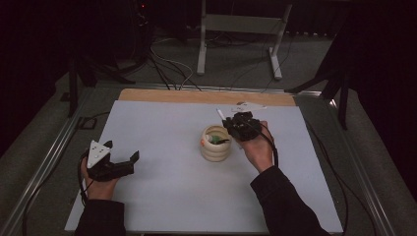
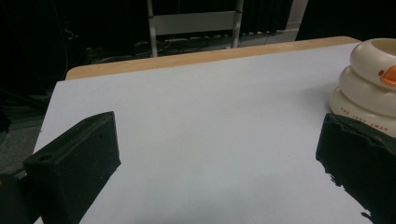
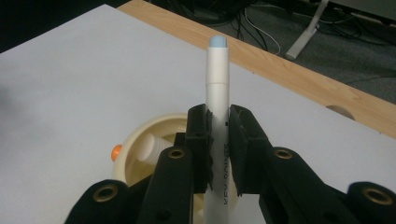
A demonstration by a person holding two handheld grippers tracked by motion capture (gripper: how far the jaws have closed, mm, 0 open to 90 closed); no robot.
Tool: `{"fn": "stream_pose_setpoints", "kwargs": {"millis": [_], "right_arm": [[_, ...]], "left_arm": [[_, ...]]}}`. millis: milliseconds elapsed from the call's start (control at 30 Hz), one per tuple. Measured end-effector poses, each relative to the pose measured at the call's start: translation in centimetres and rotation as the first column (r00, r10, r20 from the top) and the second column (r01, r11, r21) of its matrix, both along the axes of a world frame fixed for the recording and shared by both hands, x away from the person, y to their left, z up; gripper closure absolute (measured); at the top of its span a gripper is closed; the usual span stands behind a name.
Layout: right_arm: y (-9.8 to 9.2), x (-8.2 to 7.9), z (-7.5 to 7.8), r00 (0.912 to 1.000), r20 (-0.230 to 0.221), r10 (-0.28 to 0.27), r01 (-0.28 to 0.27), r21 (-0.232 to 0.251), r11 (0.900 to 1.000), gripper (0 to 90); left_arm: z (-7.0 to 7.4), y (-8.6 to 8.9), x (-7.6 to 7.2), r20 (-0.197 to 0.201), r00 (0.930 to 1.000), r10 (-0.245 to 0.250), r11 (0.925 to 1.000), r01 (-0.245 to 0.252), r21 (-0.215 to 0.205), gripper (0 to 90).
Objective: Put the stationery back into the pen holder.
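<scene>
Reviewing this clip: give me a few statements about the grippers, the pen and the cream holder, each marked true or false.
1. The right gripper is shut on the white pen. True.
2. The left gripper holds a pen too. False: its jaws stand open over the bare white table sheet, nothing between them.
3. The cream ringed holder stands upright near the middle of the sheet. True.
4. The holder is empty. False: something white and something green show inside it.
5. The pen lies flat on the table. False: it is clamped in the right gripper, beside and above the holder.
</scene>
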State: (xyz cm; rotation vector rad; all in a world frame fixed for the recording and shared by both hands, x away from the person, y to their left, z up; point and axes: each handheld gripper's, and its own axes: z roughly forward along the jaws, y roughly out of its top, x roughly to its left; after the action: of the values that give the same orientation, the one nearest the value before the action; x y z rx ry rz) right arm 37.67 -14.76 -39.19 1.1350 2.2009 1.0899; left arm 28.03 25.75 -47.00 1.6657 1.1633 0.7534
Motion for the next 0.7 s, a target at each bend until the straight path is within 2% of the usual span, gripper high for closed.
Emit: {"fn": "stream_pose_setpoints", "kwargs": {"millis": [700], "right_arm": [[0.68, 1.03, -0.37, 0.9983, 0.055, 0.016, -0.018, 0.036, 0.999, 79.3]], "left_arm": [[0.05, 0.05, -0.03, 0.003, 1.0, 0.0, 1.0, 0.0, 0.0, 0.0]]}}
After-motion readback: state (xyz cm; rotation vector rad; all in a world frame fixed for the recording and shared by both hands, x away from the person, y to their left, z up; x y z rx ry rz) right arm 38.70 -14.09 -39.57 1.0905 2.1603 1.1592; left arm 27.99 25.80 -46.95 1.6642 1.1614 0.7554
